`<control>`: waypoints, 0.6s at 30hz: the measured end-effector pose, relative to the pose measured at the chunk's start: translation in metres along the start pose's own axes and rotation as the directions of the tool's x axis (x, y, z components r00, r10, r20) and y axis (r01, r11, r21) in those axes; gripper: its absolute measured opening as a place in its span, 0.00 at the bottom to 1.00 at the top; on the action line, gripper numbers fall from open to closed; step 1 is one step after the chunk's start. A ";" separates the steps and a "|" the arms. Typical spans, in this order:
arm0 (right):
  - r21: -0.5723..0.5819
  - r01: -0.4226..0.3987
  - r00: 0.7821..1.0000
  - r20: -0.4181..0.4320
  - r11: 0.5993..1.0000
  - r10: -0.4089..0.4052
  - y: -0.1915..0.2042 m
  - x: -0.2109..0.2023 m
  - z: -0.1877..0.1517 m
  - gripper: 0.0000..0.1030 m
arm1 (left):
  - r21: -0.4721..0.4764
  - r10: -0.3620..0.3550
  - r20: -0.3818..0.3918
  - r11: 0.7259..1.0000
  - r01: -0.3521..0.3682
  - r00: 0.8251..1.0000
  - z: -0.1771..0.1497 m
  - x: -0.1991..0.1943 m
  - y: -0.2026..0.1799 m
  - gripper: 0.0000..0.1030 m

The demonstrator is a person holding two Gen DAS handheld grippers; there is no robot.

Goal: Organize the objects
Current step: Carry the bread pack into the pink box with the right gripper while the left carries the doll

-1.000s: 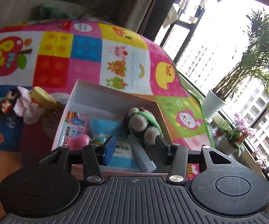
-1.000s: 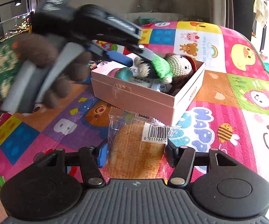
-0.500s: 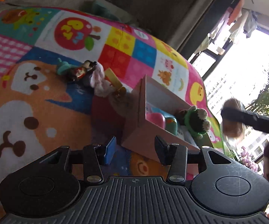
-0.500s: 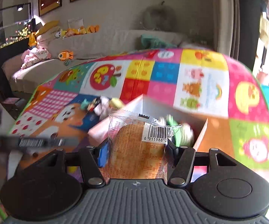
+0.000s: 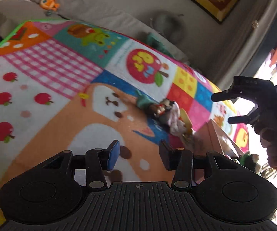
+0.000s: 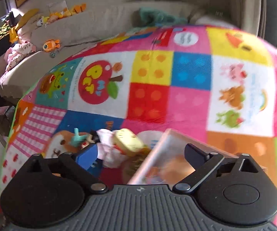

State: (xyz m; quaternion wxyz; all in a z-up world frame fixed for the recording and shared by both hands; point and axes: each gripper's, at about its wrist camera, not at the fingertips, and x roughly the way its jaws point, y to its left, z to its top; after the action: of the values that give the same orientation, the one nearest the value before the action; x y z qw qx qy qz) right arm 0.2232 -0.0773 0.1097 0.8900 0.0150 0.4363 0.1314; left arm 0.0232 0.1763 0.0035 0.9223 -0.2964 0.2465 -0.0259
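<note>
Gone from the right gripper is the snack packet it clamped a second ago; its jaws are opening, and an orange blur inside the box below may be that packet, though smear hides it. Nothing sits between the jaws. Swung away from the box, the left gripper now hangs half-parted and empty over the play mat. A toy pile lies on the mat just beside the box's near wall, well ahead of the left jaws. At the left view's right edge a plush toy peeks from the box, mostly cut off. A sofa edges the mat.
</note>
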 end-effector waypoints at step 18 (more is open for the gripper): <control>0.059 0.055 0.980 -0.192 0.997 -0.043 0.055 0.136 0.011 0.57 | -0.218 -0.038 0.008 0.975 0.039 0.999 0.005 0.001 0.040 0.45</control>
State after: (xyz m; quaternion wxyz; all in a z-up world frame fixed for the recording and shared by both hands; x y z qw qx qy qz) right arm 0.2988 0.0105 0.0192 0.8461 0.0200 0.5239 0.0960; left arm 0.0228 0.2116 -0.0159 0.8840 -0.4006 0.2402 -0.0159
